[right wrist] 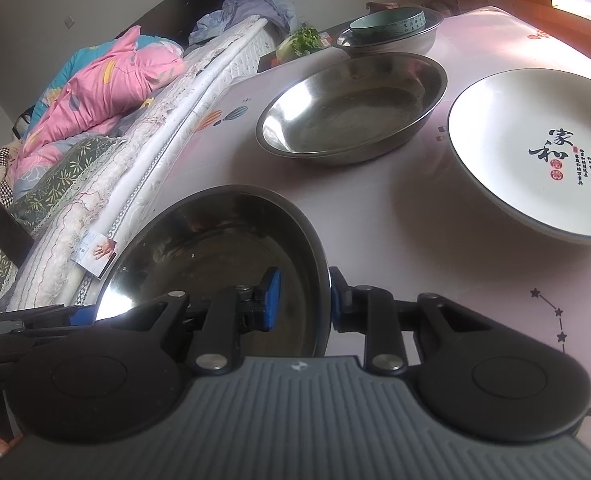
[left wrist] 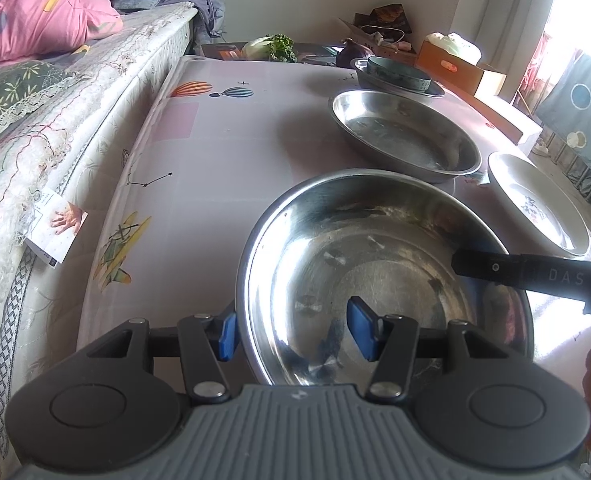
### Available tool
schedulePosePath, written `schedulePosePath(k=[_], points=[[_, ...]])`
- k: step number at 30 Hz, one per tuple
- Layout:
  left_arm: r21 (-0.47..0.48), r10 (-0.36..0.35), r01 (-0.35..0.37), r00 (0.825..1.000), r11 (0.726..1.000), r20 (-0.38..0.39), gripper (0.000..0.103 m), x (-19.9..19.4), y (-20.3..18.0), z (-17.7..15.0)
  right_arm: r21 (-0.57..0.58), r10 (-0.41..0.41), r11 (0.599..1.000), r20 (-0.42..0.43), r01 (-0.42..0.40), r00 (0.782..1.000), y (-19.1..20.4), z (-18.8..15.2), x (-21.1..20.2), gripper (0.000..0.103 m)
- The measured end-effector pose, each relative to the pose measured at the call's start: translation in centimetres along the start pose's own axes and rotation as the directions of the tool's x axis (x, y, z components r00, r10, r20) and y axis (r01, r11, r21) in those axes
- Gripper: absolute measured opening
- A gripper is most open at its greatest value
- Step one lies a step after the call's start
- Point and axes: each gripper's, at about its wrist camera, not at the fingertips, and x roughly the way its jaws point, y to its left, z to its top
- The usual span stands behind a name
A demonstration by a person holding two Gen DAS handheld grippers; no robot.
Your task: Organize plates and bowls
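Note:
A steel plate (left wrist: 383, 264) sits nearest on the table; it also shows in the right wrist view (right wrist: 215, 256). My left gripper (left wrist: 295, 334) is open, its pads straddling the plate's left rim without touching. My right gripper (right wrist: 303, 298) is open and straddles the plate's right rim. Its finger shows in the left wrist view (left wrist: 515, 270). A second steel plate (left wrist: 403, 136) (right wrist: 355, 108) lies behind. A white ceramic plate (right wrist: 535, 152) (left wrist: 535, 204) with black characters lies at the right. At the back a teal bowl (right wrist: 387, 22) (left wrist: 399, 74) sits in a steel bowl (right wrist: 391, 42).
The table has a pink printed cloth (left wrist: 223, 160). A bed (left wrist: 55, 140) with a pink quilt (right wrist: 103, 80) runs along the table's left edge. Greens (left wrist: 271, 48) and cardboard boxes (left wrist: 455, 64) lie beyond the table's far end.

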Motion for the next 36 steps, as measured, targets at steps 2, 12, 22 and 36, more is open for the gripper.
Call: schedulePosePath(k=[2,12,22,36], points=[[-0.001,0.002,-0.002,1.000,1.000,0.000,0.055,0.00,0.05,0.00,-0.002,0.001,1.000,0.000,-0.001,1.000,0.02,0.01,0.03,0.025],[-0.005,0.003,-0.003,1.000,1.000,-0.004,0.056,0.10,0.13,0.03,-0.002,0.001,1.000,-0.005,-0.001,1.000,0.20,-0.12,0.13,0.026],[-0.004,0.000,0.000,1.000,1.000,-0.008,0.056,0.35,0.16,-0.13,-0.002,-0.001,1.000,-0.009,0.001,1.000,0.21,-0.21,0.26,0.028],[-0.001,-0.001,0.001,1.000,1.000,-0.012,0.058,0.54,0.01,-0.22,-0.004,-0.001,1.000,-0.012,0.001,1.000,0.02,-0.24,0.46,0.030]])
